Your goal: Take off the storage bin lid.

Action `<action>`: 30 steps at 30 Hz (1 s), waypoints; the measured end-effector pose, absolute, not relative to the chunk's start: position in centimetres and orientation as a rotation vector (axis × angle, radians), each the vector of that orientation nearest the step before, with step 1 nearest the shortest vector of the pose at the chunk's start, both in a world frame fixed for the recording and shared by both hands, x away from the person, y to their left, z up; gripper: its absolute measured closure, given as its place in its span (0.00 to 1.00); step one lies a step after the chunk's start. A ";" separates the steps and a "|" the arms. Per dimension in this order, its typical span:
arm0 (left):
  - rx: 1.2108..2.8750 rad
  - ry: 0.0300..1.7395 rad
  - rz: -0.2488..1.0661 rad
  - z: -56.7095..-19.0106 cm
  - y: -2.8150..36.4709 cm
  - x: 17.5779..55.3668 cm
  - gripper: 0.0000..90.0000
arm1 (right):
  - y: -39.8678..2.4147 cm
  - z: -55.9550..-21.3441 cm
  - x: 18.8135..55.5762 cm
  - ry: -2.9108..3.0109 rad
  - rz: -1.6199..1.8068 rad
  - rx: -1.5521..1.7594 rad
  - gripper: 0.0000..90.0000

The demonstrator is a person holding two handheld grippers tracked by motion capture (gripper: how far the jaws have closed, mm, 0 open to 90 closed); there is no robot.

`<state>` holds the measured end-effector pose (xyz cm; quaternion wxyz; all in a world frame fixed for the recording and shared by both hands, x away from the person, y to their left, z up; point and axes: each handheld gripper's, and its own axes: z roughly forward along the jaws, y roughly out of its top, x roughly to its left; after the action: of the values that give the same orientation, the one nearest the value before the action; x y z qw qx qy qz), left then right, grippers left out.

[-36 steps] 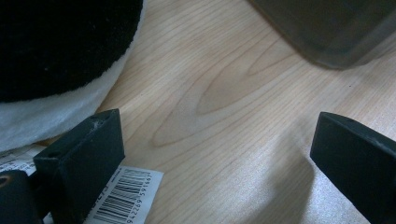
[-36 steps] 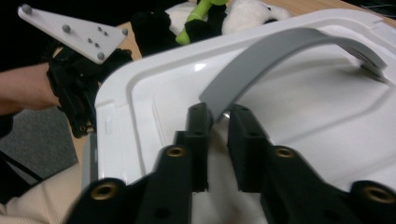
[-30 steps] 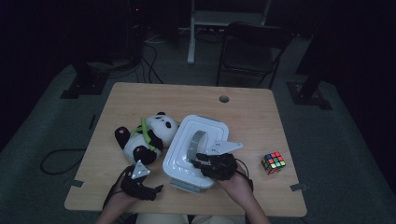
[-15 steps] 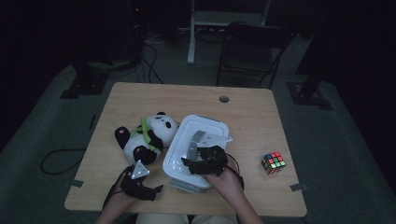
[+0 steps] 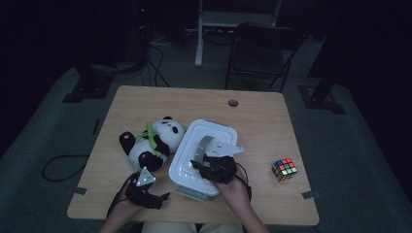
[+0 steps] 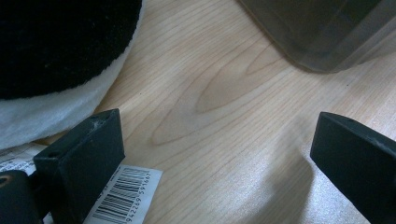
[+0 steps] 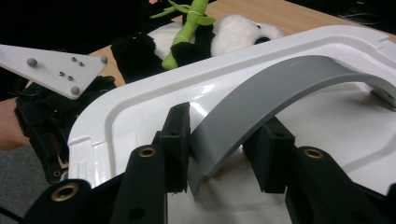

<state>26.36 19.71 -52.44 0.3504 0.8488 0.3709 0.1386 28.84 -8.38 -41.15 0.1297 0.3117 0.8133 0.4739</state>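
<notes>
The white box (image 5: 204,158) sits mid-tabletop (image 5: 262,121), long axis running away from the person. The right gripper (image 7: 224,154) has just closed its jaws on the grey handle (image 7: 280,88); the left gripper (image 6: 215,154) is open, empty. The room is dark.

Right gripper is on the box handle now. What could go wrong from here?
1. The right gripper, its jaws just closing, clamps the grey handle near one end, so the box may tilt or the curved handle slip when lifted.
2. The panda lies against the box's side and could be dragged or toppled as it moves.
3. The left gripper is open on the table beside the box, not steadying it; a one-sided pull may slide it.
</notes>
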 end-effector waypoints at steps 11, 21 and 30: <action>2.194 0.960 0.355 -52.4 19.8 26.4 0.04 | -9.1 -40.2 28.8 2.379 1.433 0.933 0.73; 2.196 0.959 0.358 -52.4 19.8 26.4 0.04 | -10.7 -37.5 29.1 2.314 1.495 0.932 0.74; 2.192 0.960 0.355 -52.4 19.8 26.4 0.04 | -12.6 -36.3 30.2 2.240 1.493 0.957 0.74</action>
<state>26.41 19.80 -52.43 0.3535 0.8476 0.3711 0.1373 30.16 -12.62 -36.31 0.1418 0.3316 0.7761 0.5173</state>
